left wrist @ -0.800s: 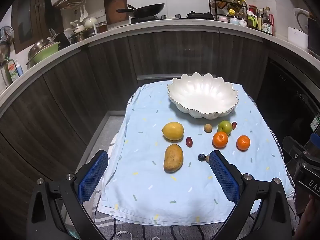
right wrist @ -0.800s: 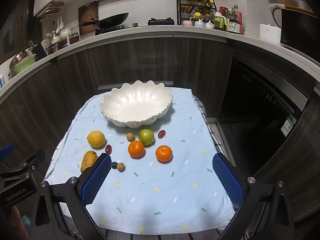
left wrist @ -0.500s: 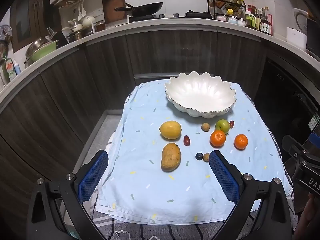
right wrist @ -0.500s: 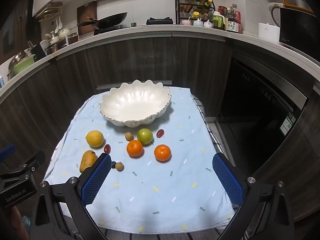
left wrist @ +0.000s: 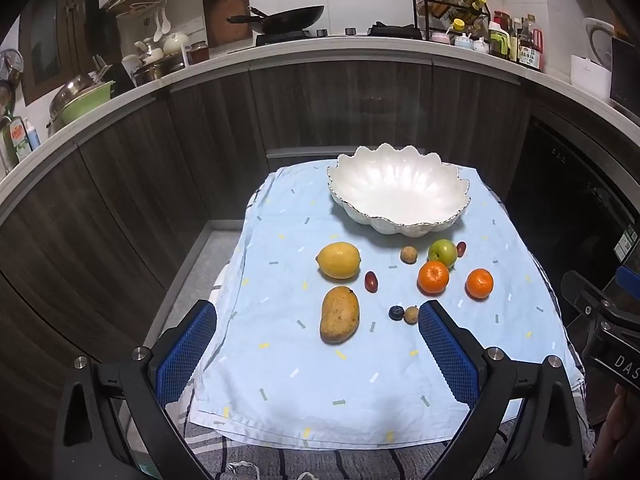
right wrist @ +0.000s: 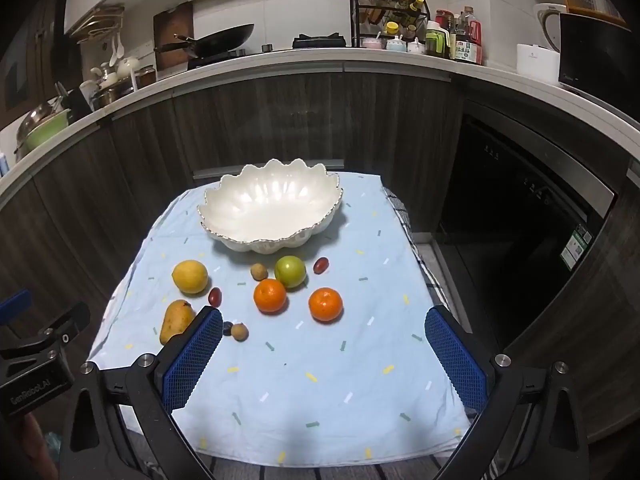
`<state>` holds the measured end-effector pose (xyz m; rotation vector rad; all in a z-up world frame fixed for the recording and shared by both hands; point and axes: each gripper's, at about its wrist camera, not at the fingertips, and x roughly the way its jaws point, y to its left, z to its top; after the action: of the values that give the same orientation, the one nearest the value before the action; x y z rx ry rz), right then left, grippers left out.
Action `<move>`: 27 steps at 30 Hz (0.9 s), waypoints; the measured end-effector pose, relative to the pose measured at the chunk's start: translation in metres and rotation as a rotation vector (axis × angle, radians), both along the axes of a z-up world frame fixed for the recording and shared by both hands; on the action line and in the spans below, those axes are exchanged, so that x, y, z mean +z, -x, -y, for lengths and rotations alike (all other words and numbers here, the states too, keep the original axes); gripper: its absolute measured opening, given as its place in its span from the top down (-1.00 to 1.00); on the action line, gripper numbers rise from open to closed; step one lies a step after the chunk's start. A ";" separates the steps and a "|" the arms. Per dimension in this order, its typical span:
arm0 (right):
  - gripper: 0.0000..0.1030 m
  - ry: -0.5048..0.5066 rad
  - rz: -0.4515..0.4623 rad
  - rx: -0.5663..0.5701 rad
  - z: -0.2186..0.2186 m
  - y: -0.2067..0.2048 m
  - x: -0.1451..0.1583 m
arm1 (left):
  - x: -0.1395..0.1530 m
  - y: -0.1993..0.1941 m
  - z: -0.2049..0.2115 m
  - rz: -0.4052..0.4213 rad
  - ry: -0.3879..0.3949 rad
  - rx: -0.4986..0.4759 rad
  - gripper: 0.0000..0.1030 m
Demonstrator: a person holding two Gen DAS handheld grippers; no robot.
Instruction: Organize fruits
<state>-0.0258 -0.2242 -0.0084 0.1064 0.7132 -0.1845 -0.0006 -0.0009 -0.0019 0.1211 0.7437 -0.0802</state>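
Yellow mango (left wrist: pixel 339 314) lengthwise, stem toward bowl (left wrist: pixel 400 216)

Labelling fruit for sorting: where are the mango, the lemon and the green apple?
mango (left wrist: pixel 339 314), left wrist view, middle of its skin
lemon (left wrist: pixel 338 260), left wrist view, centre
green apple (right wrist: pixel 290 271), right wrist view, centre

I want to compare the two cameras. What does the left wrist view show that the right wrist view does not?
Only the left wrist view shows the whole mango and the dish soap bottle. Only the right wrist view shows the oven's full front. Both show the empty white bowl, lemon, green apple, two oranges and wide-open jaws.
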 end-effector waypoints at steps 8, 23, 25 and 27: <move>-0.99 -0.001 -0.001 -0.002 0.000 -0.001 0.001 | -0.001 0.000 0.000 -0.001 0.001 -0.001 -0.99; -0.99 -0.004 -0.002 -0.004 0.001 -0.001 0.002 | -0.001 0.001 0.001 -0.003 0.000 -0.001 -0.99; -0.99 -0.006 -0.002 -0.005 0.001 0.000 -0.002 | -0.001 0.002 0.001 -0.003 0.000 -0.002 -0.99; -0.99 -0.006 -0.002 -0.005 0.001 0.000 -0.002 | -0.002 0.001 0.001 -0.002 0.000 -0.001 -0.99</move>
<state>-0.0254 -0.2252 -0.0106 0.1141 0.7159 -0.1871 -0.0017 -0.0016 -0.0036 0.1218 0.7457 -0.0810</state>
